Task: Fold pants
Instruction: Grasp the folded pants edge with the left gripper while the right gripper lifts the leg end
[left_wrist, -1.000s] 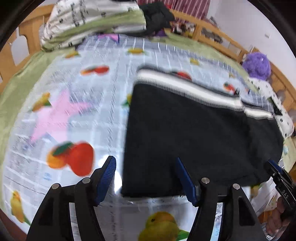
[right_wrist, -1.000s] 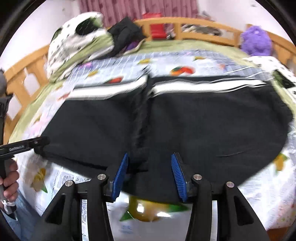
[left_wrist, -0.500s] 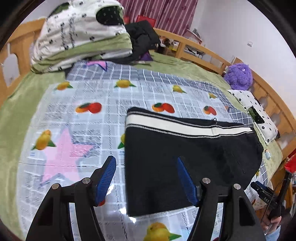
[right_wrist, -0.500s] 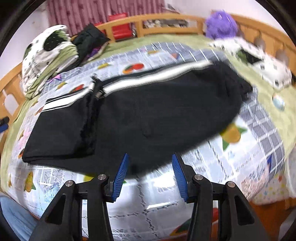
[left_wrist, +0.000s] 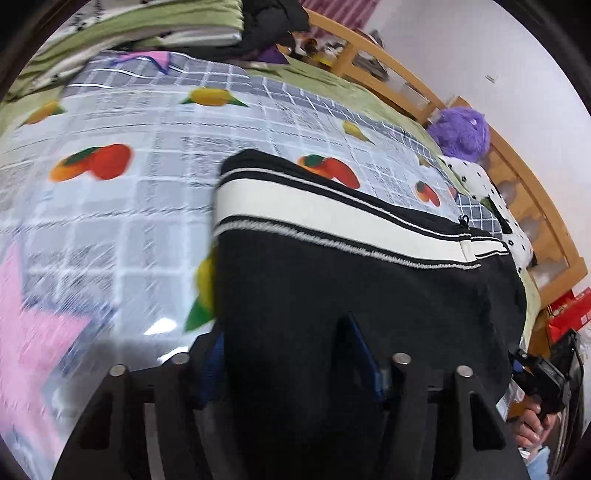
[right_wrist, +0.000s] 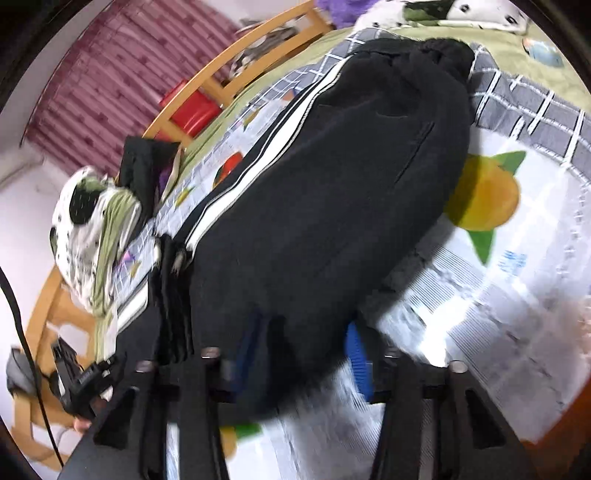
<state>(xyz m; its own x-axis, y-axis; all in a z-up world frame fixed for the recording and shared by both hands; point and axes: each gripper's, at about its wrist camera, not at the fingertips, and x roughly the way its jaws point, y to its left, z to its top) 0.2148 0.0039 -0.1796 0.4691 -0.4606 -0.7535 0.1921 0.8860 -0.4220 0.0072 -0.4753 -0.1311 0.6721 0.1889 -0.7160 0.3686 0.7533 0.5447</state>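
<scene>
My left gripper (left_wrist: 291, 354) and right gripper (right_wrist: 299, 354) both have fingers spread around the near edge of the black pants (left_wrist: 351, 295) on the bed (left_wrist: 129, 221).

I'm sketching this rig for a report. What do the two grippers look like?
Both match: the left gripper and right gripper have matte black, angular frames with round silver bolt heads. Their fingers carry ribbed blue pads. In the right view, the other gripper's handle bears small white lettering, too blurred to read, with a black cable nearby.
</scene>
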